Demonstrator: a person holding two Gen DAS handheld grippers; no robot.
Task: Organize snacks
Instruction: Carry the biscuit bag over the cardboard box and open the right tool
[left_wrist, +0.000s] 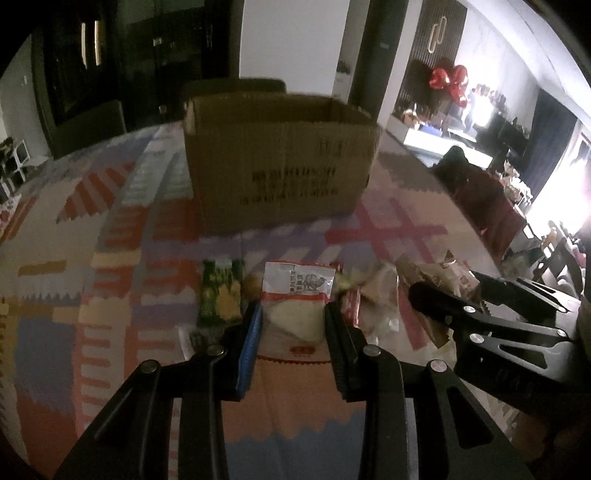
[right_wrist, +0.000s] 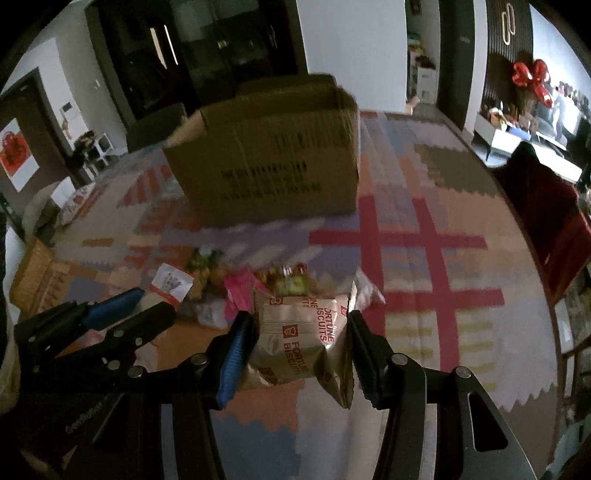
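Observation:
My left gripper (left_wrist: 293, 314) is shut on a white and red snack packet (left_wrist: 297, 295), held a little above the cloth. My right gripper (right_wrist: 299, 321) is shut on a beige Fortune Biscuits pack (right_wrist: 295, 339), also raised off the table. In the left wrist view the right gripper (left_wrist: 447, 282) shows at the right with the beige pack (left_wrist: 452, 271) in it. In the right wrist view the left gripper (right_wrist: 153, 301) shows at the left with its packet (right_wrist: 171, 282). An open cardboard box (left_wrist: 280, 162) (right_wrist: 273, 162) stands upright beyond both.
A patchwork cloth (right_wrist: 424, 258) covers the table. Loose snacks lie between the grippers and the box: a green pack (left_wrist: 221, 299), a pink wrapper (right_wrist: 238, 291) and others. Dark chairs stand behind the table; a red-draped chair (right_wrist: 546, 206) is at the right edge.

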